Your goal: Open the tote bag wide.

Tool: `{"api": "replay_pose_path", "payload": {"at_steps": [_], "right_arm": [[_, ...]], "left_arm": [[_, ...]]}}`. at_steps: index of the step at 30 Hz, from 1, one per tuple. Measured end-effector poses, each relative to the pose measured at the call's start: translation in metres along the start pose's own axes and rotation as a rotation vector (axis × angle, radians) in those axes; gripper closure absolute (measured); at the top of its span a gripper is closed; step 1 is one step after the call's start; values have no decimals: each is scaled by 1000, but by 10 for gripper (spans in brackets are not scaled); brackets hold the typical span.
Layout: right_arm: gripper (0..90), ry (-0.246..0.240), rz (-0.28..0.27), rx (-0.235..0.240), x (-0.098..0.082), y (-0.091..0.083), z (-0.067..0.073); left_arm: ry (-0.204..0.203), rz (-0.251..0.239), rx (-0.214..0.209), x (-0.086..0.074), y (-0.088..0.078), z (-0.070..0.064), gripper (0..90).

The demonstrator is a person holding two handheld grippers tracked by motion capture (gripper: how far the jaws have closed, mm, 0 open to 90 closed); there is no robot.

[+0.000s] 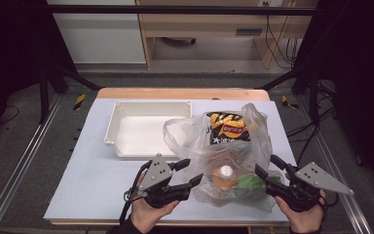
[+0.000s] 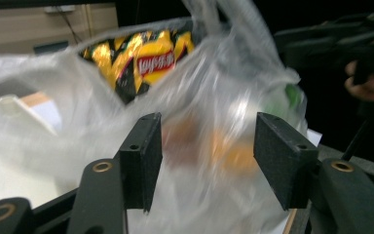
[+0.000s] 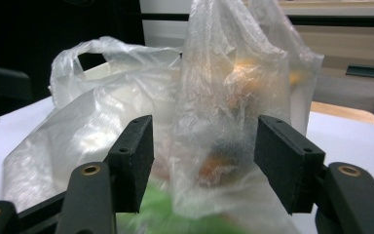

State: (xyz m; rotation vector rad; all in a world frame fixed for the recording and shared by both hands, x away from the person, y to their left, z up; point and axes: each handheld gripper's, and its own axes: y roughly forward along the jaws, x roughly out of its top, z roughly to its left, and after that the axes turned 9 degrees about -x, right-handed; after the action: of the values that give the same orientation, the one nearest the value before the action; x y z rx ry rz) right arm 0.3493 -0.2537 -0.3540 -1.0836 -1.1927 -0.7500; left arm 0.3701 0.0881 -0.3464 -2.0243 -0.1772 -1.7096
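A clear plastic bag lies crumpled on the white table right of centre. Inside it I see a yellow and black chips packet, an orange bottle with a white cap and something green. My left gripper is at the bag's left side, jaws open; in the left gripper view the blurred bag and chips packet fill the gap beyond the jaws. My right gripper stands open at the bag's right side; in the right gripper view a fold of the bag rises between the jaws, untouched by the pads.
A white rectangular tray stands at the back left, with the bag's handle loop against its near right corner. The table's wooden far edge and metal frame rails border the work area. Bare table surface lies left of my left hand.
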Motion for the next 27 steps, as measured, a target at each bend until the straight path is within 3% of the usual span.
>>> {"api": "replay_pose_path", "payload": {"at_steps": [2,4,6,7,8,9,12,13,14,15,16,17,18,20,21,22,23,27], "right_arm": [[422,-8,9,3,3,6,3],[445,-12,18,-2,3,9,4],[558,-5,33,-6,1,12,5],[674,10,52,-3,-2,13,4],[674,10,52,-3,-2,13,4],[729,10,62,2,-4,12,2],[765,18,72,24,-7,6,-2],[668,22,57,55,-7,-2,-4],[668,22,57,55,-7,-2,-4],[585,29,38,89,-7,-9,-5],[585,29,38,89,-7,-9,-5],[568,26,28,135,-8,-20,-5],[568,26,28,135,-8,-20,-5],[621,22,35,162,-9,-27,-5],[709,8,51,178,-12,-33,-1],[709,8,51,178,-12,-33,-1],[788,-11,79,189,-15,-35,3],[861,-31,107,212,-19,-35,5]], "left_arm": [[7,38,-40,12,17,-6,412],[9,54,-44,12,23,-8,410],[15,122,-44,9,42,-10,420],[-23,172,-56,2,55,-9,501],[-23,172,-56,2,55,-9,550],[-38,189,-57,-1,59,-7,550],[-68,220,-61,-7,64,-5,731],[-69,224,-65,-8,63,-4,846],[-69,224,-65,-8,63,-4,886],[-68,216,-70,-8,60,-3,899],[-68,216,-70,-8,60,-3,900],[-61,205,-70,-7,57,-2,900],[-61,205,-70,-7,57,-2,900],[-55,192,-70,-5,54,-1,900],[-56,170,-65,-3,52,1,900],[-56,170,-65,-3,52,1,900],[-56,165,-63,-2,52,1,900],[-60,156,-53,1,52,6,900]]}}
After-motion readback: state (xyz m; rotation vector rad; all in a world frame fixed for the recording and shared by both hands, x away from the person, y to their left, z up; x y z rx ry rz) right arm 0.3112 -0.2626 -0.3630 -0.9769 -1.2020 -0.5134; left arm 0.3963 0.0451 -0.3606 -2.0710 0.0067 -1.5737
